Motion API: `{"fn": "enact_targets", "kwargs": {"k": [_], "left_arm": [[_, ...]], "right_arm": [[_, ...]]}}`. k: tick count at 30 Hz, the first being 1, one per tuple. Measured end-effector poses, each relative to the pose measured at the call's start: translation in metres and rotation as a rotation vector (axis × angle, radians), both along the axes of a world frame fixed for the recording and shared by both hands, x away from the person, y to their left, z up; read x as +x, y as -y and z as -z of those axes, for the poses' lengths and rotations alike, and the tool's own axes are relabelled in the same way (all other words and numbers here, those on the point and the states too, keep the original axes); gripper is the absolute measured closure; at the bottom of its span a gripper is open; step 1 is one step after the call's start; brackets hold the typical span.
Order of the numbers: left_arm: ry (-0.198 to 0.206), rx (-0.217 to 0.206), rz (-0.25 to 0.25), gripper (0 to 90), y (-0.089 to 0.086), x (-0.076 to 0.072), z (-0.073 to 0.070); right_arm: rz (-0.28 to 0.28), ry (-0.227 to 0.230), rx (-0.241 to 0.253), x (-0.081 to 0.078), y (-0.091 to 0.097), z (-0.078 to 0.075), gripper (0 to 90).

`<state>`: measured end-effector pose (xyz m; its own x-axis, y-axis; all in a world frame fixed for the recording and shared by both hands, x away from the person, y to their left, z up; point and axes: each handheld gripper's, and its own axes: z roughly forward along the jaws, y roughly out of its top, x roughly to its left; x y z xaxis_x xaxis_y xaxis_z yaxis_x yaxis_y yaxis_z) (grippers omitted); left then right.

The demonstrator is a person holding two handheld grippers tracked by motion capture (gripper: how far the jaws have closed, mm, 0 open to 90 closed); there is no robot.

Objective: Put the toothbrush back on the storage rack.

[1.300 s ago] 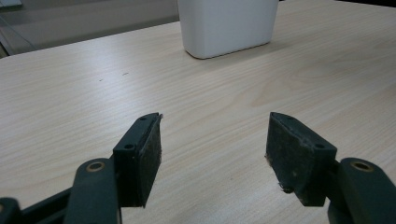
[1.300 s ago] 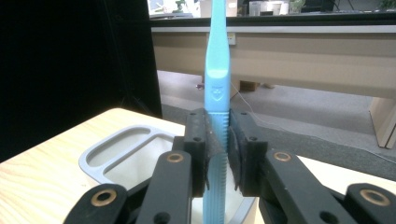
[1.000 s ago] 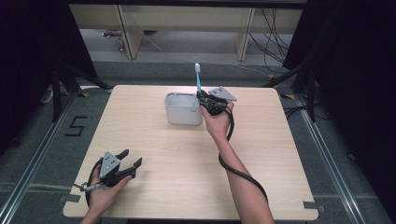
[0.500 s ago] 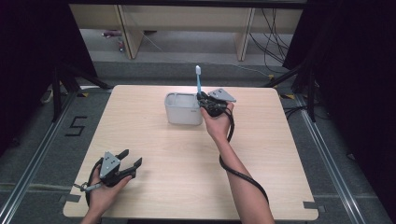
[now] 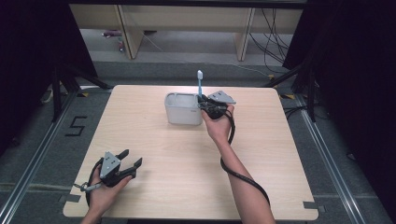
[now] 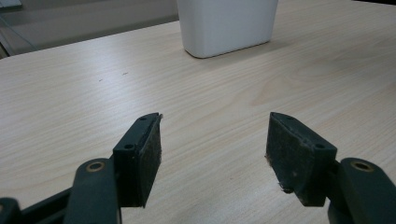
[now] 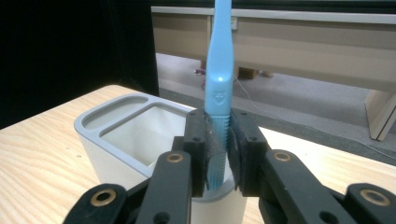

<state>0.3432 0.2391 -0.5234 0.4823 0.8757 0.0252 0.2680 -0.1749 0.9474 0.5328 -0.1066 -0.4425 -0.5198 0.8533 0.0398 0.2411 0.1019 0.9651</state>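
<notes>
Blue plastic toothbrush [image 7: 218, 93] stands upright, ribbed lower handle clamped between the right gripper [image 7: 218, 154] fingers, which are pressed tight against it. Handle is slim and smooth with a small embossed shield mark; white head [image 5: 200, 74] at the top in the high view. It sits over the near right corner of the holder [image 5: 182, 108]: light grey, matte plastic, rectangular with rounded corners, thick rim, two compartments, one narrow and one large. Can't tell if the tip touches the holder bottom. Holder is at the far middle of the desk [image 5: 280, 154], pale wood-grain laminate with rounded corners. Left gripper [image 6: 215, 154] well apart at the near left, fingers spread wide, nothing between the flat, worn black pads [image 6: 152, 158].
</notes>
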Motion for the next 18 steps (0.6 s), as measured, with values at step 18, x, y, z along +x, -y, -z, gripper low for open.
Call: {"fn": "enact_targets", "kwargs": {"k": [18], "left_arm": [[-0.005,0.012,-0.004,35.2,0.0005,-0.0006,-0.0005]], "right_arm": [[0.022,0.005,-0.1,-0.0035,0.001,-0.0011,54.8]]}}
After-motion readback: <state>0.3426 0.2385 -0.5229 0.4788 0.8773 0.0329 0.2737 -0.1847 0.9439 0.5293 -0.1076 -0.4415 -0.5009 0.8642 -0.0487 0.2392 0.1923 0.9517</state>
